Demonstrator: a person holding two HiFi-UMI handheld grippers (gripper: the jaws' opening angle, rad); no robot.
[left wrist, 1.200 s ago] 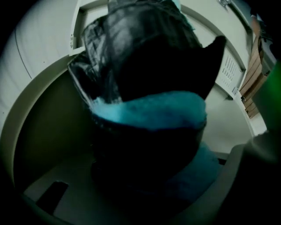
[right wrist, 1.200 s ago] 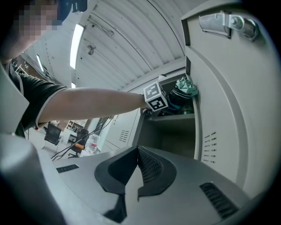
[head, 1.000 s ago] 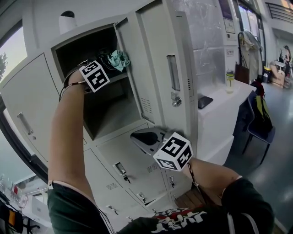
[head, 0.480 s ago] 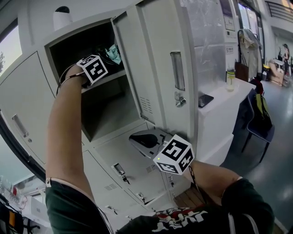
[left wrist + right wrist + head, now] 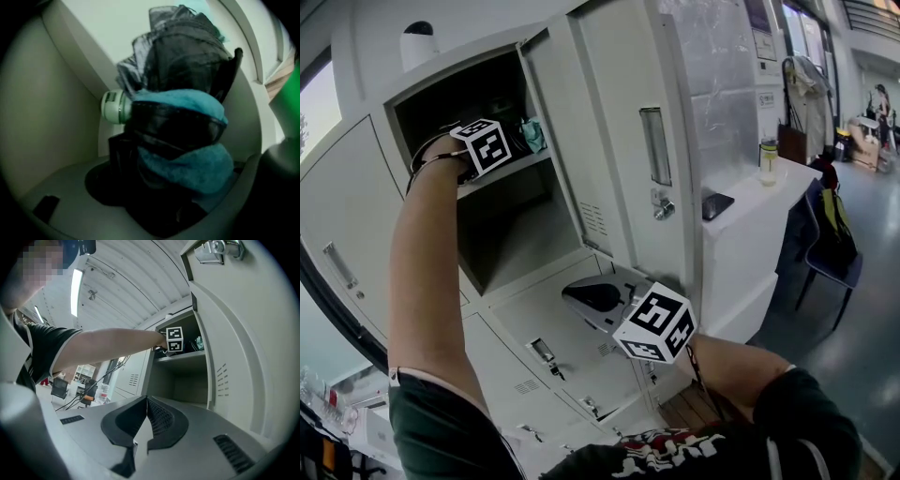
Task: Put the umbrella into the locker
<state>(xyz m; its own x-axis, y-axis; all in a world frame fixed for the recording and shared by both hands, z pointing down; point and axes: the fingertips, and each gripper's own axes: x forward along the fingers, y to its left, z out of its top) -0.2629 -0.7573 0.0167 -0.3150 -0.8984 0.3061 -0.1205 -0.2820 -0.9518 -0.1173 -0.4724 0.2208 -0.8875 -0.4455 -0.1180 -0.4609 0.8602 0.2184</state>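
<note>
The folded umbrella (image 5: 183,131), teal and black with a pale green handle end (image 5: 111,107), lies on the upper shelf of the open locker (image 5: 502,171). In the head view only a teal bit of the umbrella (image 5: 531,134) shows past the door edge. My left gripper (image 5: 508,142) reaches into that compartment, its jaws opening around the umbrella, which fills the left gripper view; the jaws themselves are dark and hard to make out. My right gripper (image 5: 592,296) hovers low in front of the lower lockers, its fingertips (image 5: 140,427) shut with nothing in them.
The open locker door (image 5: 614,141) with its handle stands just right of the compartment. A white counter (image 5: 750,220) to the right carries a bottle (image 5: 769,161) and a dark flat device (image 5: 717,204). A chair (image 5: 830,258) stands beyond it. Closed locker doors (image 5: 553,356) lie below.
My left gripper has pushed further into the upper compartment, toward the left. Less of the umbrella shows past the door in the head view. The right gripper has stayed put.
</note>
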